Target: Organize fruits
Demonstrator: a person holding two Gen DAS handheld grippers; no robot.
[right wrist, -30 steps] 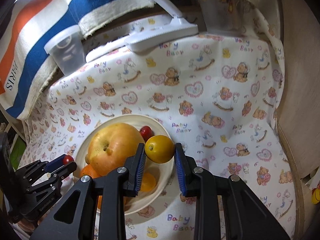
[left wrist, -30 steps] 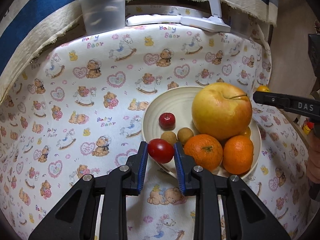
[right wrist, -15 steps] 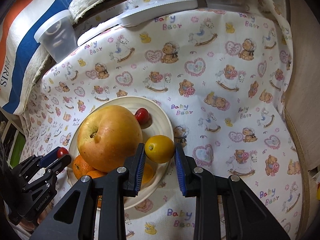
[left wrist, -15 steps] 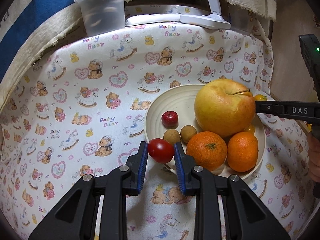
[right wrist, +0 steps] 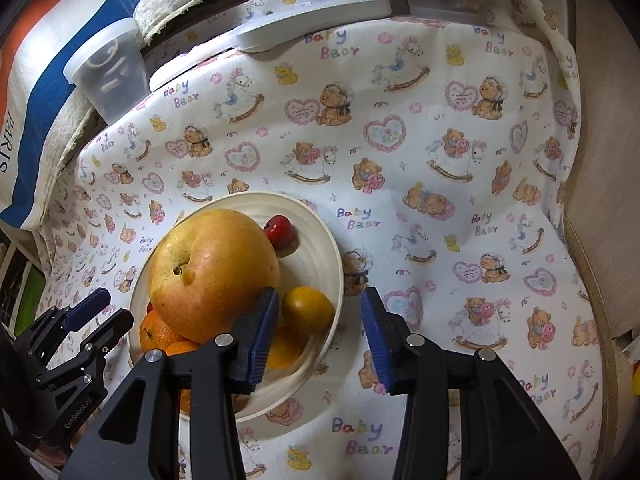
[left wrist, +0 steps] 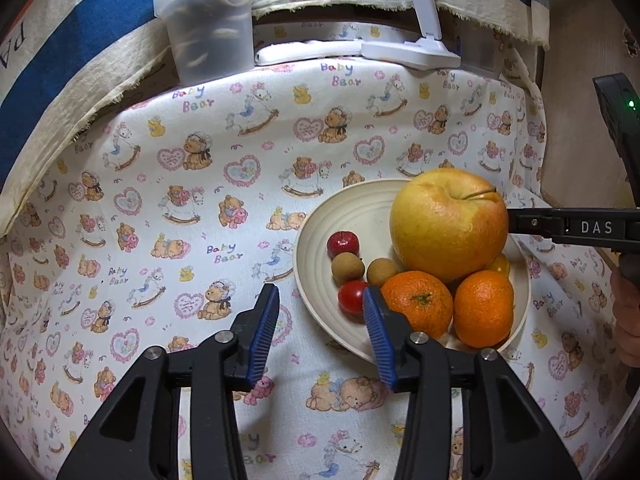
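**Fruit gathered in the bowl, both grippers empty**

Fruit fills a cream bowl (left wrist: 320, 236) that sits toward the near right part of a table covered in a teddy-bear print cloth (left wrist: 160, 200). A large yellow-red apple (left wrist: 446, 224) dominates the pile, with two oranges (left wrist: 418, 304) in front of it, two small brown fruits (left wrist: 348, 267), and a dark red cherry-like fruit (left wrist: 343, 243) nearer the bowl's far-left rim.

The left gripper (left wrist: 320, 312) hovers at the bowl's near-left rim, jaws wide apart and holding nothing. A small red tomato (left wrist: 352, 296) lies inside the bowl, just beside the inner face of the right-hand jaw, not gripped.

The right gripper (right wrist: 318, 320) hovers over the bowl's opposite rim, jaws likewise spread and empty. A small yellow fruit (right wrist: 307, 309) rests in the bowl against the apple, close to the left-hand jaw, with clear space on its other side.

Both placings look finished. Next would likely be lifting each gripper straight away without nudging the loose fruit, then checking the cloth for anything left to collect.

A lidded plastic tub (left wrist: 210, 28) stands at the table's far edge.
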